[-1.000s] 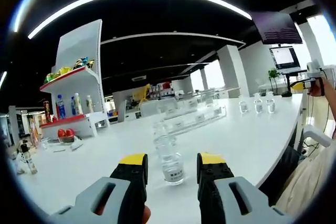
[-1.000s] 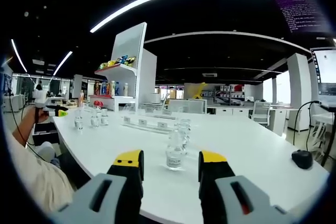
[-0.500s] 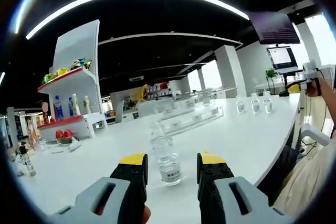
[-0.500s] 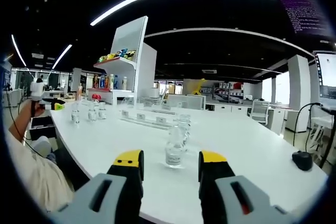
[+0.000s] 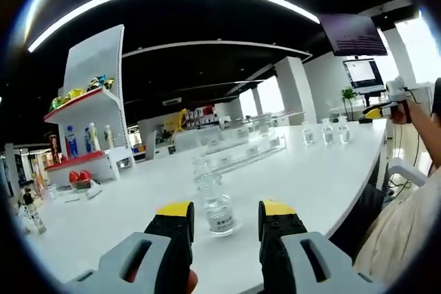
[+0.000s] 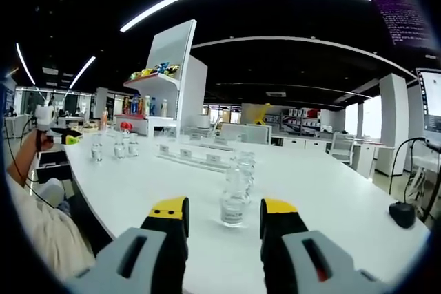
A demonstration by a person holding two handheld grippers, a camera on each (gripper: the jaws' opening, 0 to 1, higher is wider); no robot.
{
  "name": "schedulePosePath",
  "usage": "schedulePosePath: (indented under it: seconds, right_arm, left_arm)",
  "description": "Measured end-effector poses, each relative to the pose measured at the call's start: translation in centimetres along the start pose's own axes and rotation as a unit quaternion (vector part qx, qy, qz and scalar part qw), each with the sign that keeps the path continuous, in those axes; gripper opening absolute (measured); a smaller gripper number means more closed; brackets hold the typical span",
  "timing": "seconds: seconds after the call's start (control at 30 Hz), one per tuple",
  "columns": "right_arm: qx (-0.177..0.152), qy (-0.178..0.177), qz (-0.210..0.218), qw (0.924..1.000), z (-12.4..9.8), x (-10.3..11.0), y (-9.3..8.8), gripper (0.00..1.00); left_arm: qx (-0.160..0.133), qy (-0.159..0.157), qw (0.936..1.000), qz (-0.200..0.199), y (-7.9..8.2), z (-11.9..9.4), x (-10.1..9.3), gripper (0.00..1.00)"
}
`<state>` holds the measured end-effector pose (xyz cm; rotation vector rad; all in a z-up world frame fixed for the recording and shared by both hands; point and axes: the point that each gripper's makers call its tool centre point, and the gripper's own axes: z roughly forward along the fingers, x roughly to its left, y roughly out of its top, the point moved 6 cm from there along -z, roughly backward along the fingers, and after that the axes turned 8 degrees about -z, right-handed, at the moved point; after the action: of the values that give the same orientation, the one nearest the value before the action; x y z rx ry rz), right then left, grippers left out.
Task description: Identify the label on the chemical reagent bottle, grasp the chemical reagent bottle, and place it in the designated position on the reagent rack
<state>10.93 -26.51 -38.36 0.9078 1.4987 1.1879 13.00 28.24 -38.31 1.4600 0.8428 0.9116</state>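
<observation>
Left gripper view: the left tool (image 5: 226, 219) is held low and level over the white surface (image 5: 310, 177), its yellow-tipped jaws spread wide with nothing between them. A clear reagent bottle (image 5: 218, 206) with a small label stands upright on the surface just beyond the jaw tips, apart from both. Further back lies the clear reagent rack (image 5: 244, 149), and three small bottles (image 5: 325, 131) stand in a row near the far edge. At the right rim a hand (image 5: 400, 108) holds the right tool up, off the surface.

Right gripper view: the right tool (image 6: 224, 222) points level across the surface, jaws wide apart and empty. The reagent bottle (image 6: 235, 194) stands upright just ahead of the tips, touching neither. Behind it runs the reagent rack (image 6: 196, 158), and the three small bottles (image 6: 114, 147) stand to the left. At the left rim a hand (image 6: 43, 139) on a raised forearm grips the left tool. A black mouse (image 6: 402, 213) lies on the surface at right.
</observation>
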Motion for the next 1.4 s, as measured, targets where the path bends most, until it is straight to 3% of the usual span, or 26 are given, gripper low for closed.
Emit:
schedulePosePath:
  seconds: [0.43,1.07,1.4]
  right_arm:
    - [-0.008,-0.026,0.028,0.9992,1.4,-0.3,-0.2,0.4]
    - [-0.007,-0.031,0.004,0.9995,1.9,-1.2,1.7,0.4]
    - [0.009,-0.016,-0.007,0.9998,3.0,-1.4,1.4,0.4]
  left_arm:
    - [-0.011,-0.03,0.9995,0.007,0.6,0.0,-0.7,0.39]
    - [-0.029,-0.023,0.9993,0.01,1.2,-0.7,-0.1,0.39]
    - [-0.016,-0.047,0.9985,0.023,0.9,-0.1,-1.1,0.39]
